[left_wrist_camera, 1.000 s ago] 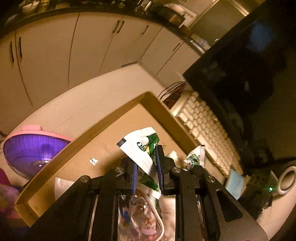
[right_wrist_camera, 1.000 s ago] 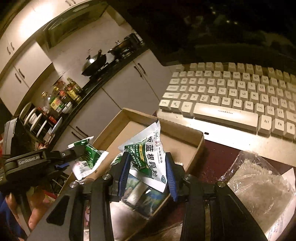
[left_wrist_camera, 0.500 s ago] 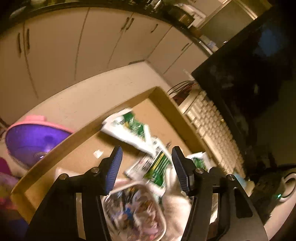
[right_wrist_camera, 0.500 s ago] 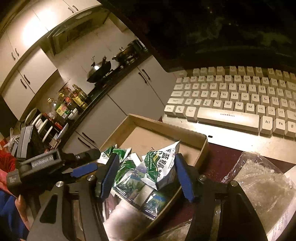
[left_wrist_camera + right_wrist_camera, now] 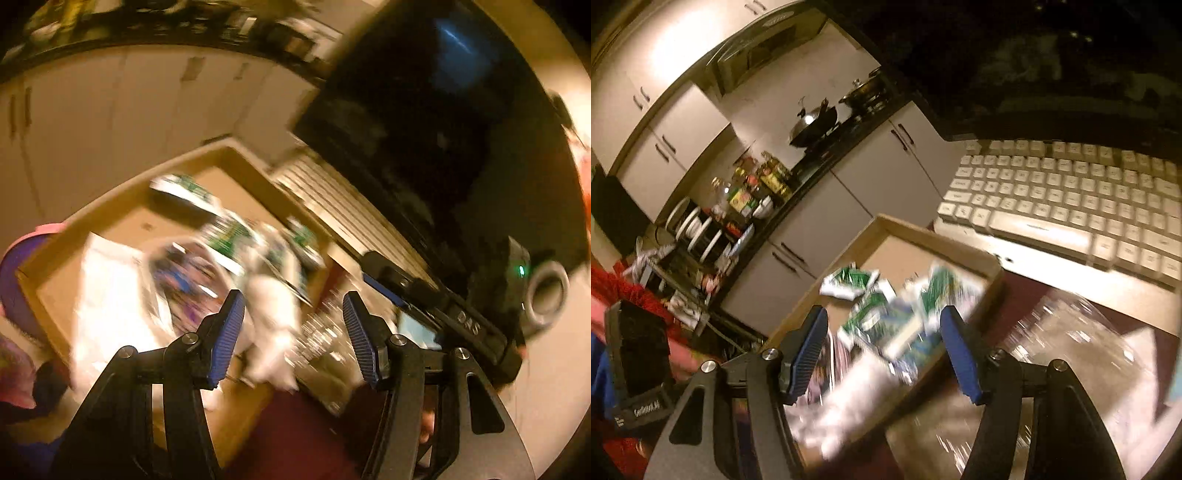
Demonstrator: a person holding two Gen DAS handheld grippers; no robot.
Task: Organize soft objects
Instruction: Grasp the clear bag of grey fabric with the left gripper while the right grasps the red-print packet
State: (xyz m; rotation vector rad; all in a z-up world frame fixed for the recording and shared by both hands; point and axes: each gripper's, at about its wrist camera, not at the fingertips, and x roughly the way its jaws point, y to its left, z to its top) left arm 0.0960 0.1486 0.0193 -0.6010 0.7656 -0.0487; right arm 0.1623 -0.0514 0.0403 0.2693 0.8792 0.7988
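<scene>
A shallow cardboard box (image 5: 258,177) (image 5: 964,251) holds several green-and-white sachets (image 5: 181,186) (image 5: 849,284) and other soft packets, blurred by motion. My left gripper (image 5: 293,325) is open and empty, above the box's near edge. My right gripper (image 5: 882,350) is open and empty, above the sachets at the box's near side. The right gripper's black body (image 5: 443,310) shows in the left wrist view. A clear crinkly plastic bag (image 5: 1071,354) lies on the dark red table right of the box.
A white keyboard (image 5: 1063,206) lies behind the box under a dark monitor (image 5: 424,122). A purple and pink fan (image 5: 14,280) stands left of the box. A round speaker (image 5: 546,295) sits at right. Kitchen cabinets (image 5: 820,221) stand beyond.
Both grippers opened and let their sachets drop into the box, then pulled back. Both views are now swinging and blurred.
</scene>
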